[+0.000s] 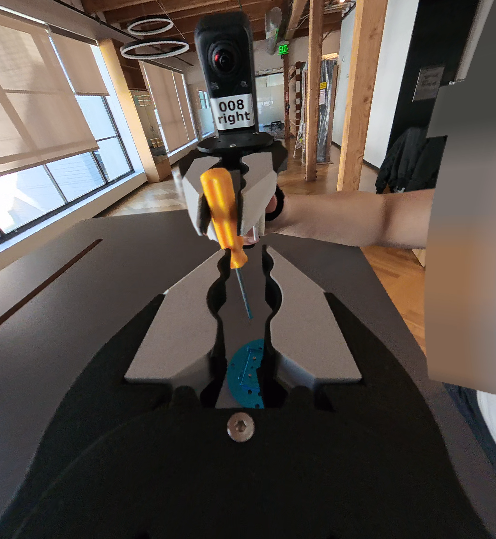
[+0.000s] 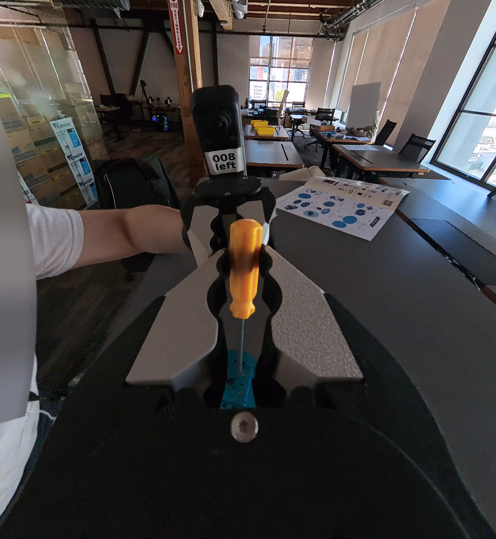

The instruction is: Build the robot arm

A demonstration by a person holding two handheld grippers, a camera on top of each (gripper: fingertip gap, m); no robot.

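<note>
Between the right gripper (image 2: 244,262) fingers, an orange-handled screwdriver (image 2: 244,271) is clamped, shaft angled down so its tip meets the blue perforated disc (image 2: 238,388) on the dark table (image 2: 386,291). Facing it, the left gripper (image 1: 242,320) stands with jaws apart, straddling the disc, apparently to steady it

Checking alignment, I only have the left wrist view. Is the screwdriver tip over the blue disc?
Observer: Yes. In the right wrist view the screwdriver shaft ends over the blue perforated disc, by its raised bracket. I can't tell if it touches.
Operator: Anything else on the table? I see bare top.
Observer: A printed instruction sheet lies flat on the dark table, off to the right past the right tool.
</note>
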